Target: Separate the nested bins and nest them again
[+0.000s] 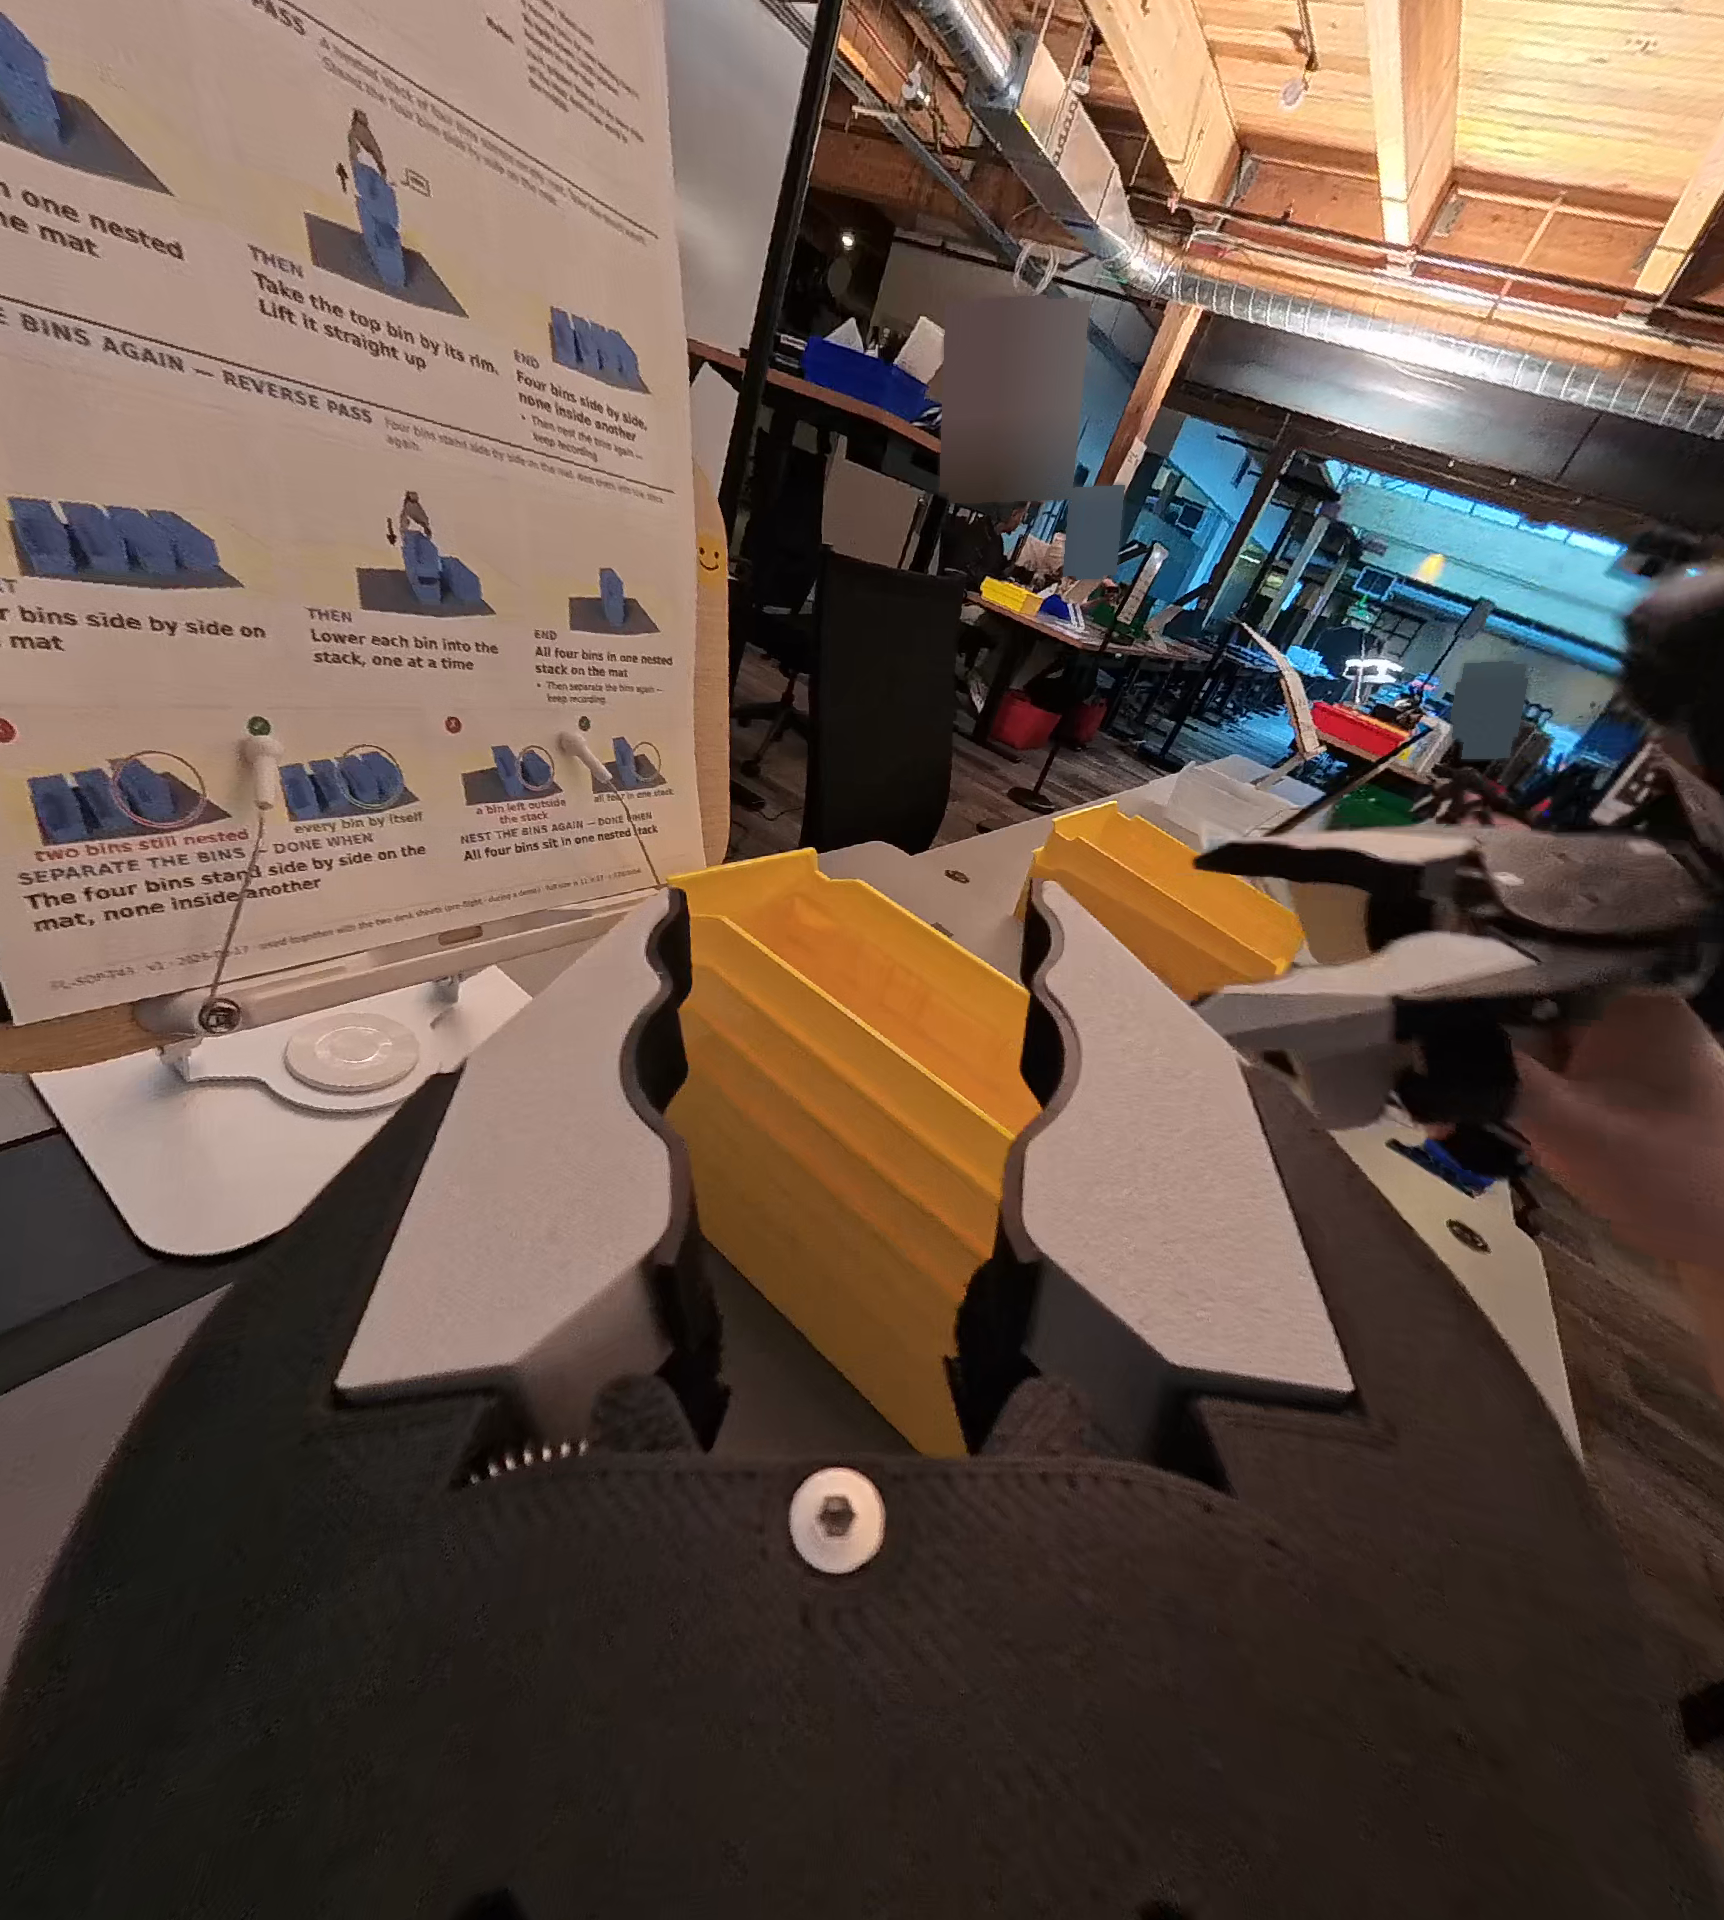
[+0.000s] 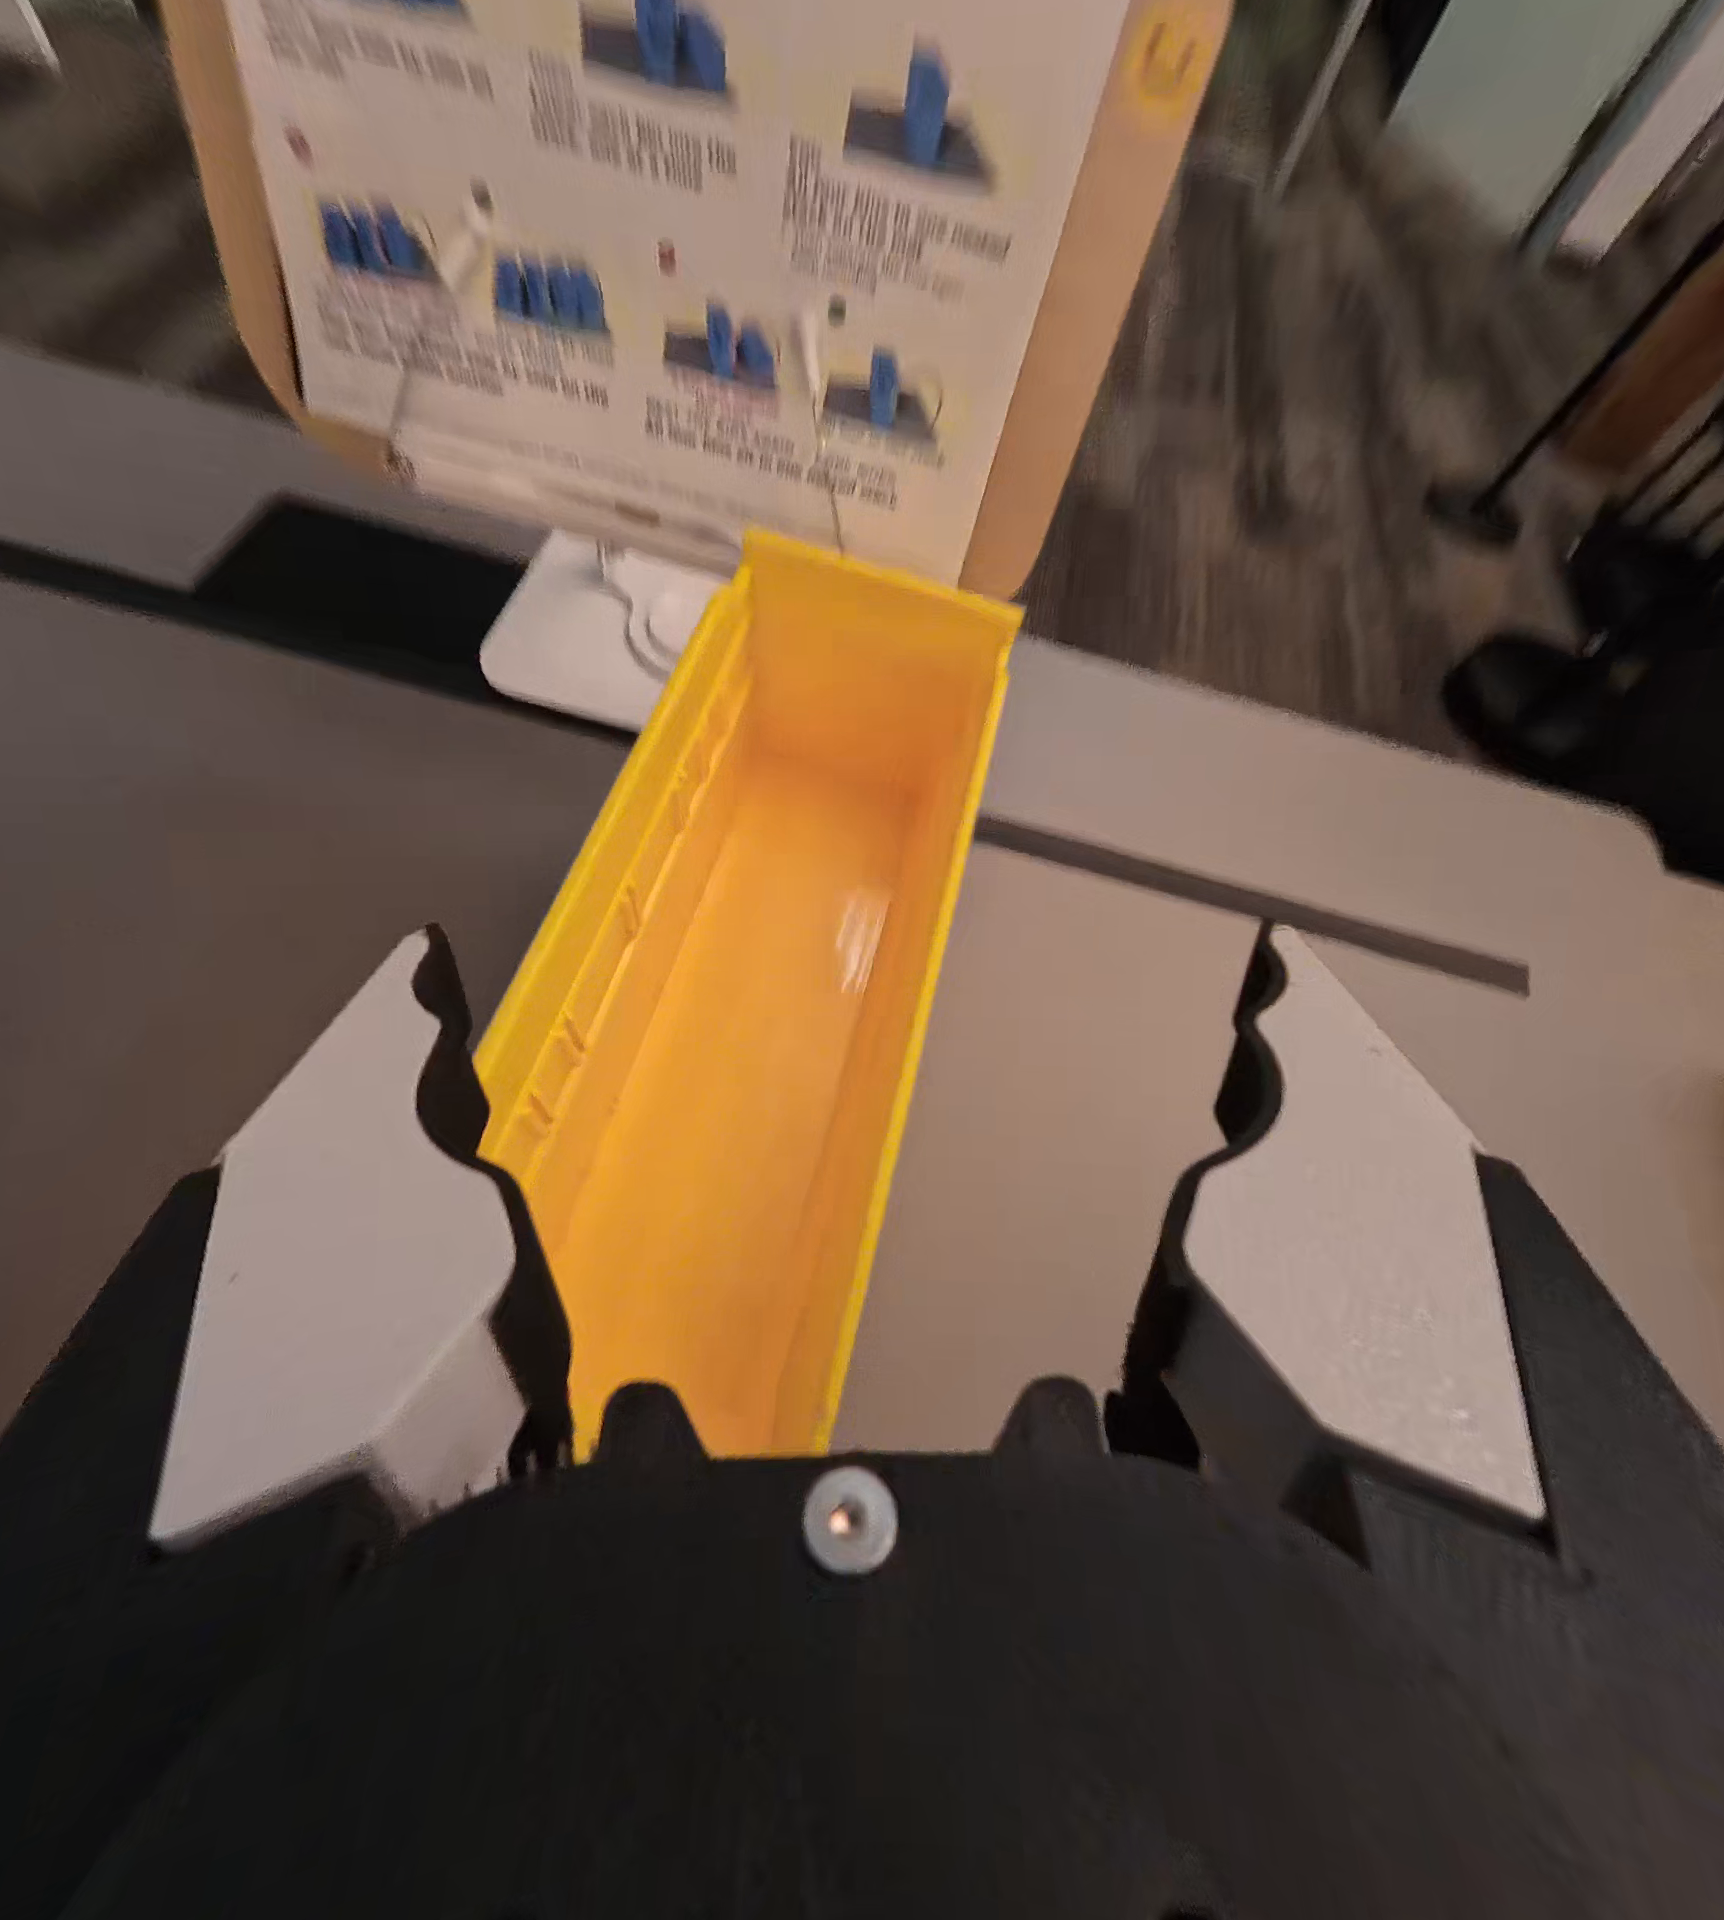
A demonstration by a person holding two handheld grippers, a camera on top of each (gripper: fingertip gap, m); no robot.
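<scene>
Bins in bright yellow take centre stage on a grey worktable (image 2: pixel 1253 810), where a person works a handheld claw in each hand beneath a propped instruction sheet (image 1: pixel 297 436). The left gripper (image 1: pixel 853 914) is clamped on a nested stack of yellow bins (image 1: pixel 837 1039), its grey fingers (image 1: pixel 567 1122) pressing the stack's two side walls; the stack's stepped rims suggest several bins still sit one inside another. The right gripper (image 2: pixel 847 945) is spread wide around a single yellow bin (image 2: pixel 785 987) standing on the table; its left pad sits at the bin's wall, while the right finger stands well clear, so nothing is pinched. In the left wrist view that bin (image 1: pixel 1159 894) shows just beside the stack, with the right claw at its near end. Judged from the layout, the separating pass is part done: one bin is set down, more remain stacked. To do the step well, the right claw should lift straight up and away without nudging the bin, then take the stack's top bin by its rim while the left holds the rest steady.
</scene>
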